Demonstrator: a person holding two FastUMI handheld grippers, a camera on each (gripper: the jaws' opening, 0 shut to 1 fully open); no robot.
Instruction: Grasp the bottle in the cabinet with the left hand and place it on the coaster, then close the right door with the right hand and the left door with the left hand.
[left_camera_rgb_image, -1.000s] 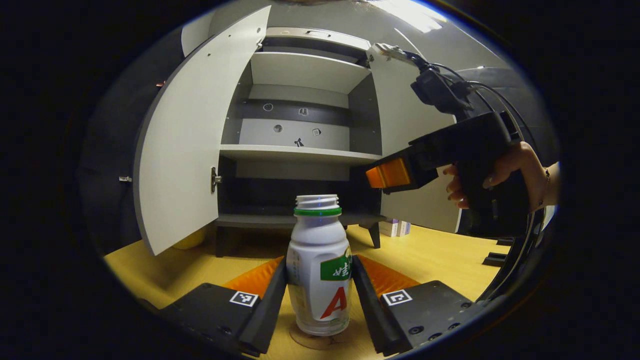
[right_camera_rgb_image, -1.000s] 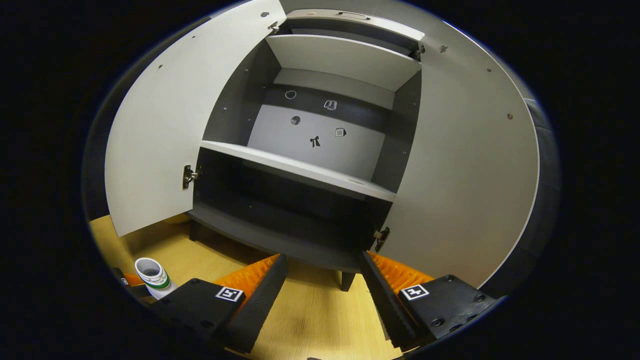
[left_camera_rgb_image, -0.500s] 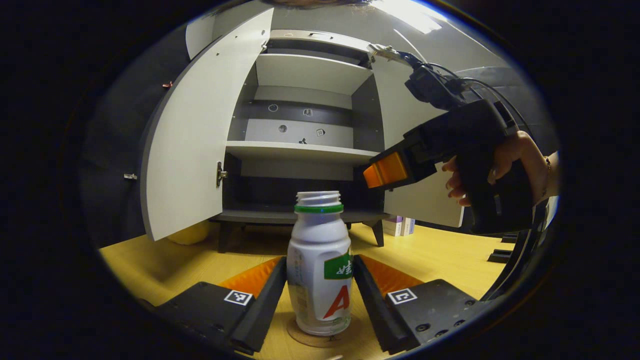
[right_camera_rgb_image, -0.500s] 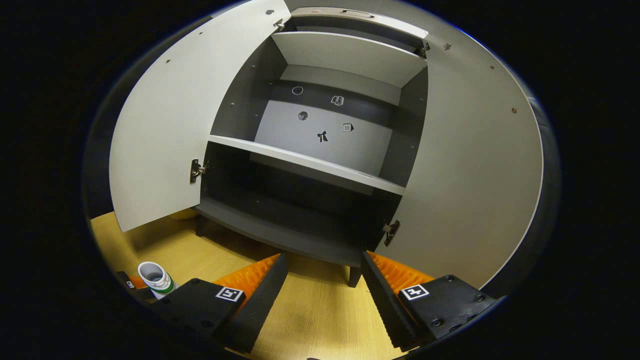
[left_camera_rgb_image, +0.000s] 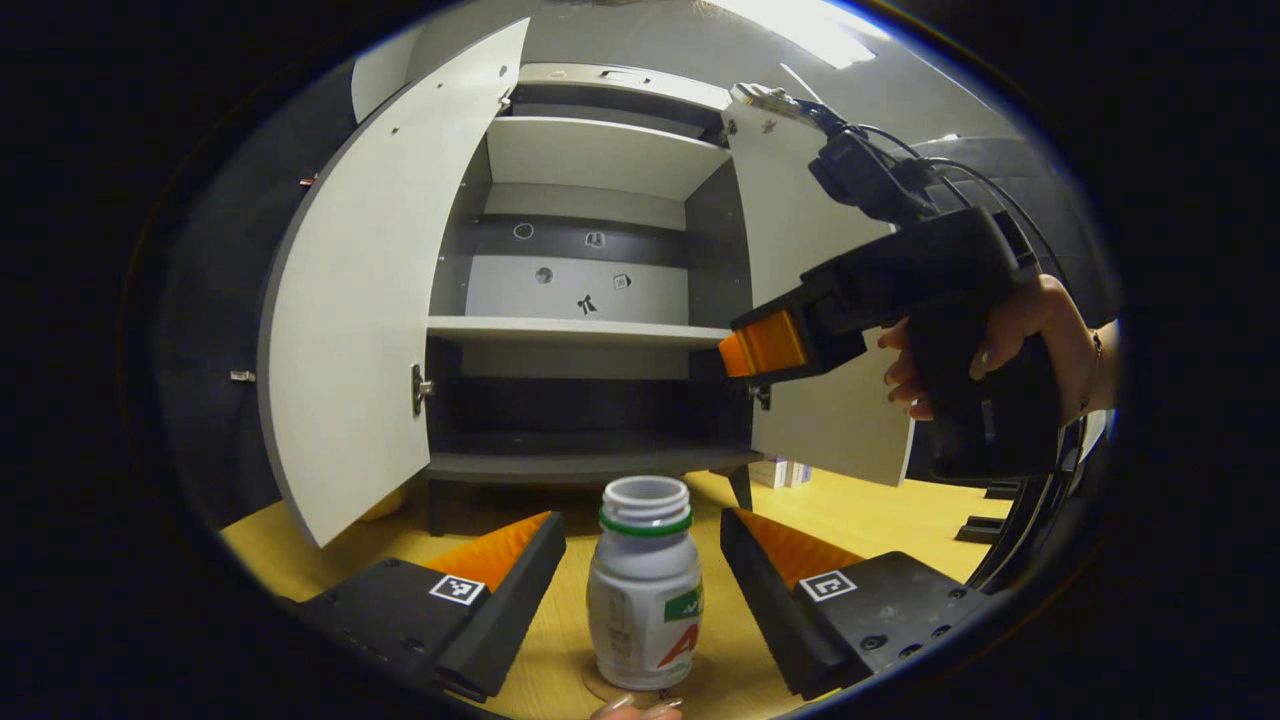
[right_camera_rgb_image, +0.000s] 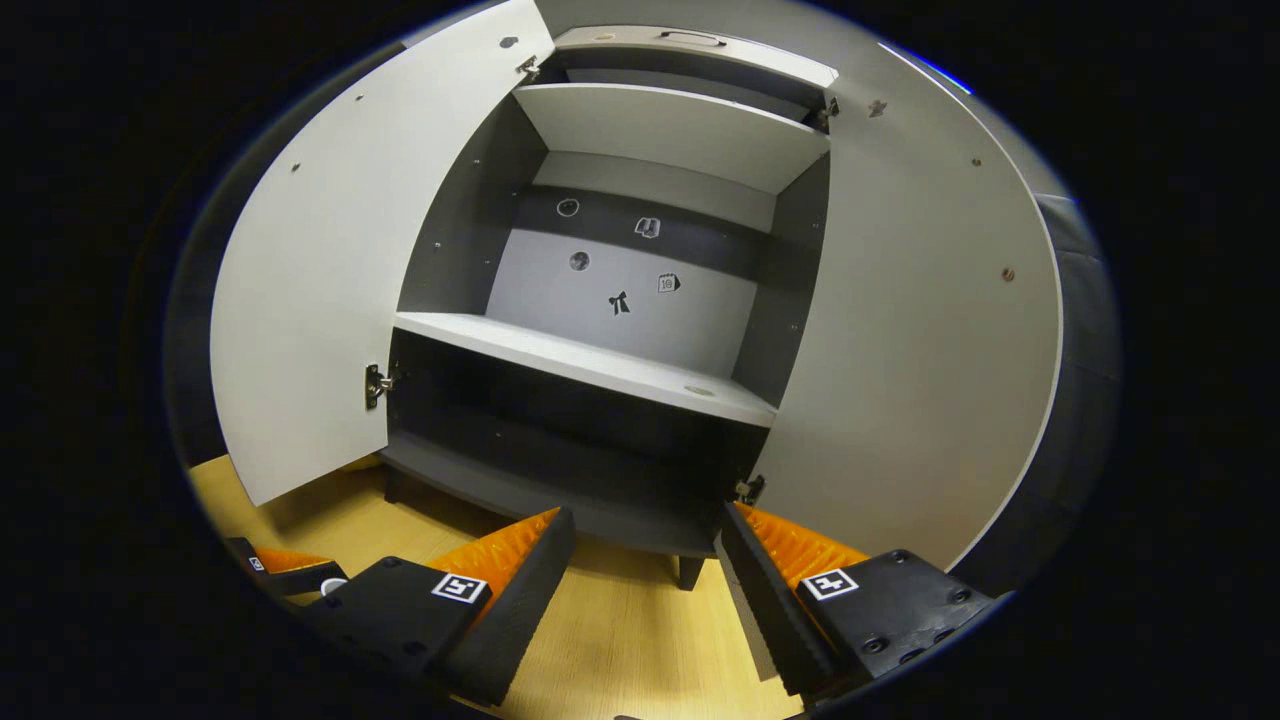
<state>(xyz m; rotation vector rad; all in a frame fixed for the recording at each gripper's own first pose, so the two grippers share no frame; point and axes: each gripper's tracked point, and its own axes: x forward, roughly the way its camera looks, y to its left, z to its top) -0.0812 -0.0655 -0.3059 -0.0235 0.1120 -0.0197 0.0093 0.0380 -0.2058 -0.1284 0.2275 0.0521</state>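
A white bottle (left_camera_rgb_image: 645, 590) with a green neck ring stands upright on a round coaster (left_camera_rgb_image: 612, 688) on the wooden table. My left gripper (left_camera_rgb_image: 642, 590) is open around it, both fingers clear of its sides. The grey cabinet (left_camera_rgb_image: 590, 330) stands behind with both doors open: left door (left_camera_rgb_image: 360, 320), right door (left_camera_rgb_image: 810, 300). A hand holds my right gripper (left_camera_rgb_image: 765, 345) in front of the right door in the left gripper view. In the right gripper view my right gripper (right_camera_rgb_image: 645, 590) is open and holds nothing, facing the cabinet (right_camera_rgb_image: 620, 340) and its right door (right_camera_rgb_image: 920, 350).
The cabinet's shelves (right_camera_rgb_image: 590, 365) are bare, with small stickers on the back panel. Small boxes (left_camera_rgb_image: 785, 472) lie on the table (left_camera_rgb_image: 880, 520) behind the right door. A yellow object (left_camera_rgb_image: 385, 505) sits behind the left door. Part of my left gripper (right_camera_rgb_image: 285, 570) shows at lower left in the right gripper view.
My left gripper has opened and let go of the bottle, which now stands free on the coaster, and has pulled back. The right gripper has shifted slightly before the cabinet.
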